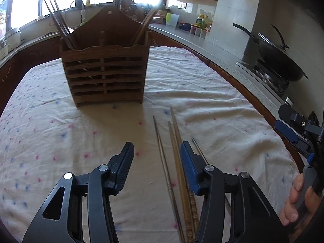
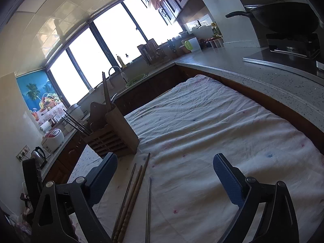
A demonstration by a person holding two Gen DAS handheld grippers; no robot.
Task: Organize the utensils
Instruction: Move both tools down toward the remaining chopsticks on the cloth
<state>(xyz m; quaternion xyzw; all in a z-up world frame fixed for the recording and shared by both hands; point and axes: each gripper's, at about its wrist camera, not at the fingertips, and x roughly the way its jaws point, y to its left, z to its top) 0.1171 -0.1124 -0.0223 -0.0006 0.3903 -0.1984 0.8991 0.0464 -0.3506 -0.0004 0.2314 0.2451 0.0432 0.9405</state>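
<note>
Chopsticks (image 1: 178, 162) are lying loose on the cloth (image 1: 60, 131), near of the wooden holder (image 1: 104, 75). Left gripper (image 1: 157, 151) and right gripper (image 2: 165, 167) are gaping, empty. Advise pinching one pair mid-shaft, keeping it level.

Cloth-covered bench (image 1: 222, 93) with holder and loose chopsticks

A wooden utensil holder (image 1: 104, 75) stands on the speckled white cloth (image 2: 202, 121); wooden chopsticks (image 1: 178, 151) and metal chopsticks (image 1: 162, 154) lie near it.

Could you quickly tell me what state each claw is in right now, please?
Left claw: open, holding nothing, above the loose wooden and metal chopsticks.
Right claw: open, holding nothing.
</note>
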